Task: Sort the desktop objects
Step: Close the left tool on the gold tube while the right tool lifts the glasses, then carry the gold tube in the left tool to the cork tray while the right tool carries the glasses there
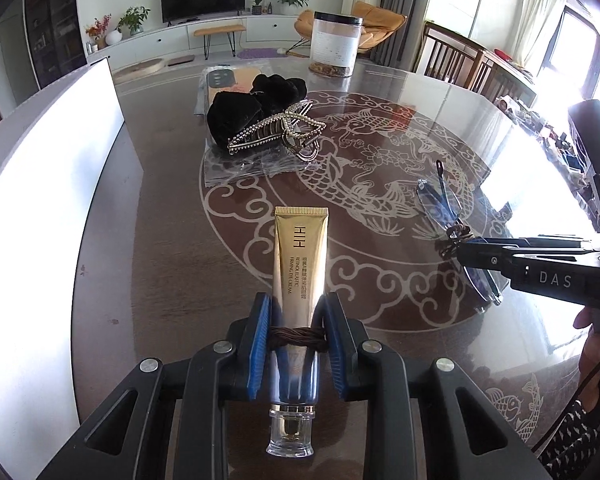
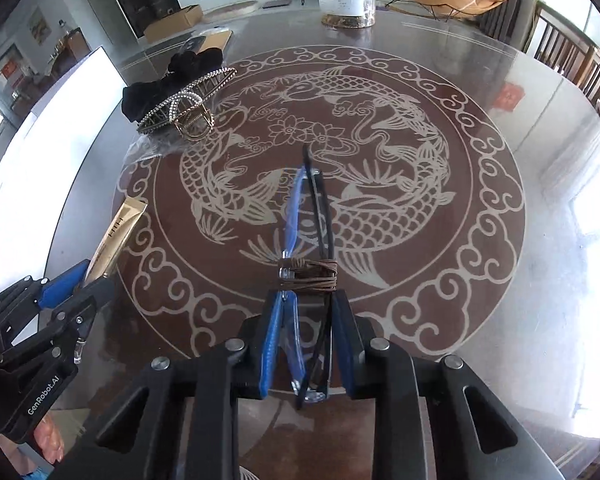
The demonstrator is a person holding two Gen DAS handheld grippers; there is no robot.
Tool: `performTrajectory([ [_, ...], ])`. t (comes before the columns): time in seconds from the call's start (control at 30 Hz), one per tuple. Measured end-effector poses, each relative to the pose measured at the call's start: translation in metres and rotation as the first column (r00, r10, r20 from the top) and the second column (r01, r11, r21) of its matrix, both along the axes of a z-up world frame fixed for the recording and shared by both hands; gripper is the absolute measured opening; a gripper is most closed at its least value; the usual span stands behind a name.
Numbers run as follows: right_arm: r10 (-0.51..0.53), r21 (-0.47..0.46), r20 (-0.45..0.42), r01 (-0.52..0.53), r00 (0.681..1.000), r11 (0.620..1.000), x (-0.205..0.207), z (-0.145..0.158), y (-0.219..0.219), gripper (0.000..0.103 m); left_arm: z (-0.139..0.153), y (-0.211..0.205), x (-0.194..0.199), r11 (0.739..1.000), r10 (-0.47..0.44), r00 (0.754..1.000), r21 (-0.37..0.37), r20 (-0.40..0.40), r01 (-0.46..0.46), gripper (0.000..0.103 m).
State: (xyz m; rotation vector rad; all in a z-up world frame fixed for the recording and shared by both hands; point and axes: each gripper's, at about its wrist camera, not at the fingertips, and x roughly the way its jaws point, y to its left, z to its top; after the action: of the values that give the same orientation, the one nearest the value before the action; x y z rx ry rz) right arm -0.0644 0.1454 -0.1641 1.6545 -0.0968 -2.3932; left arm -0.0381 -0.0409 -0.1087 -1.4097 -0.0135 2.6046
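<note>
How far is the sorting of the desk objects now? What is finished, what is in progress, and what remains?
Looks done: hair claw clip and black scrunchie rest together on a clear plastic sheet.
In hand: left gripper is shut on the gold eye cream tube; right gripper is shut on folded glasses.
Left: placing both. No destination is evident.

Lighting: bright daylight from windows [image 1: 580, 40] at far right, blown out to white. Glare: broad white reflections across the glass table top [image 1: 500, 184], strongest at its right edge; a white panel [image 1: 52, 184] at left is overexposed in both views. Shadows: soft, short. Distortion: heavy fisheye curvature, dark vignetted corners. Focus: sharp at centre, near objects crisp, room background softer; no motion blur.
</note>
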Motion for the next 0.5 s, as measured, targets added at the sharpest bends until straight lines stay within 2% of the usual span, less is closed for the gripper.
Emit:
performTrajectory([
  [0.13,-0.059,-0.133,-0.026,0.055,0.998,0.990,0.006,0.017,0.023,0.025,0.017,-0.006,0.008,0.999,0.013,0.999,0.053,-0.038,-0.011,0.027],
  [0.3,-0.070,-0.214,-0.084,0.051,0.994,0.976,0.012,0.052,0.020,0.025,0.054,-0.022,0.015,0.990,0.029,0.996,0.137,-0.081,-0.018,0.027],
  [0.4,-0.027,-0.239,-0.127,-0.004,0.992,0.971,0.019,0.074,-0.001,0.025,0.085,-0.050,0.027,0.982,0.060,0.991,0.187,-0.121,-0.037,0.027],
  [0.5,0.058,-0.278,-0.176,-0.106,0.983,0.955,0.031,0.100,-0.041,0.025,0.111,-0.092,0.039,0.979,0.117,0.981,0.185,-0.157,-0.087,0.027],
])
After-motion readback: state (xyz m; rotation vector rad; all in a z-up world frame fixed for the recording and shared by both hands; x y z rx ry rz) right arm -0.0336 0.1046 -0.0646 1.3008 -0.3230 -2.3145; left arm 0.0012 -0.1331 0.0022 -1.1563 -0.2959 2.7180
